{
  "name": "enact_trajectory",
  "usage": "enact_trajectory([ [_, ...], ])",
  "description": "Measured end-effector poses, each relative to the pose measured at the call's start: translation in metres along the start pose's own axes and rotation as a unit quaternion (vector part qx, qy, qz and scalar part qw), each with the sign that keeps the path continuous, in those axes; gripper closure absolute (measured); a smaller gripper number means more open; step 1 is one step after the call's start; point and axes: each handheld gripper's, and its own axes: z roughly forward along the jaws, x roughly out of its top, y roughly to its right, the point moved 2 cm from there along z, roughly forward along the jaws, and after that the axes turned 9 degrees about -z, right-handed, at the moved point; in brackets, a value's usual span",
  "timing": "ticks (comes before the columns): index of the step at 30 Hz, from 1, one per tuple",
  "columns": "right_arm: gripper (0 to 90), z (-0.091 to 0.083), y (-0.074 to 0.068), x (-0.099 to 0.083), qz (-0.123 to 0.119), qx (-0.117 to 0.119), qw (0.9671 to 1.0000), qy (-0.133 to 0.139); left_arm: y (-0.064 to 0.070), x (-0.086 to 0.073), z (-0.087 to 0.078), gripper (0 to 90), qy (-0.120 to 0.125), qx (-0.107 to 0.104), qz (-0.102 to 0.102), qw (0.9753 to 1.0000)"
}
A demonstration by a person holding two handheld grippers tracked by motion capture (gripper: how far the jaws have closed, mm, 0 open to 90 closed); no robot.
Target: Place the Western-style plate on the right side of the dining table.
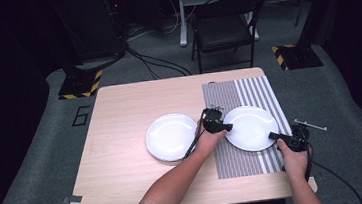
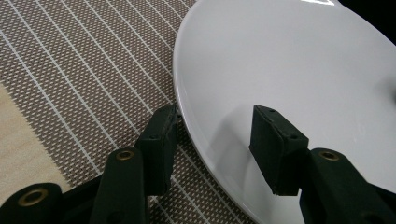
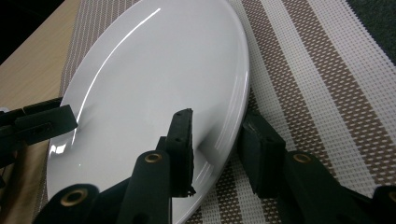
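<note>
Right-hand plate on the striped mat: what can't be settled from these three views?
- Whether the plate is lifted off the mat: its underside is hidden by its own rim in every view.
- Left gripper: the lower jaw's contact is hidden under the rim.
- Right gripper: likewise.
- High view: both grips too small.

A second round white plate (image 1: 171, 137) lies just left of the striped woven placemat (image 1: 256, 91); bare light wooden tabletop (image 1: 119, 108) beyond seems unobstructed.

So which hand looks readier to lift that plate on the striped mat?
Probably neither alone. The left gripper and right gripper each have open jaws straddling the rim on opposite sides of the plate. If forced to choose, right: its jaws sit closer about the rim. Judging by this, a two-handed lift seems likely.
</note>
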Motion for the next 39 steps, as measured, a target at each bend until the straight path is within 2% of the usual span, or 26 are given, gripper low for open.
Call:
enact_trajectory([
  [8, 64.0, -0.007, 0.004, 0.001, 0.004, -0.010, 0.9999, 0.013, -0.002, 0.002, -0.003, 49.4, 0.003, -0.009, -0.008, 0.9999],
  [13, 63.2, -0.015, 0.002, 0.003, 0.006, -0.006, 0.9996, 0.028, -0.004, 0.006, -0.013, 48.9, 0.012, -0.008, -0.005, 0.9999],
  [16, 62.8, -0.020, -0.002, 0.006, -0.007, -0.005, 0.9990, 0.043, -0.006, 0.009, -0.022, 48.8, 0.019, -0.005, 0.003, 0.9998],
  [18, 62.7, -0.023, -0.008, 0.008, -0.018, -0.001, 0.9986, 0.050, -0.008, 0.010, -0.029, 48.9, 0.025, -0.004, 0.004, 0.9997],
  [22, 62.2, -0.027, -0.023, 0.011, -0.059, 0.001, 0.9965, 0.060, -0.013, 0.012, -0.039, 48.9, 0.031, -0.005, 0.002, 0.9995],
  [26, 60.5, -0.026, -0.040, 0.013, -0.089, 0.013, 0.9939, 0.063, -0.018, 0.014, -0.050, 48.9, 0.038, -0.005, 0.000, 0.9993],
  [28, 59.9, -0.025, -0.049, 0.013, -0.098, 0.016, 0.9932, 0.061, -0.021, 0.014, -0.055, 48.7, 0.041, -0.004, -0.003, 0.9991],
  [33, 60.5, -0.023, -0.070, 0.014, -0.140, 0.034, 0.9877, 0.061, -0.028, 0.013, -0.065, 48.6, 0.045, 0.006, -0.006, 0.9990],
  [39, 60.2, -0.018, -0.090, 0.014, -0.170, 0.054, 0.9825, 0.053, -0.039, 0.011, -0.080, 47.8, 0.052, 0.015, -0.007, 0.9985],
])
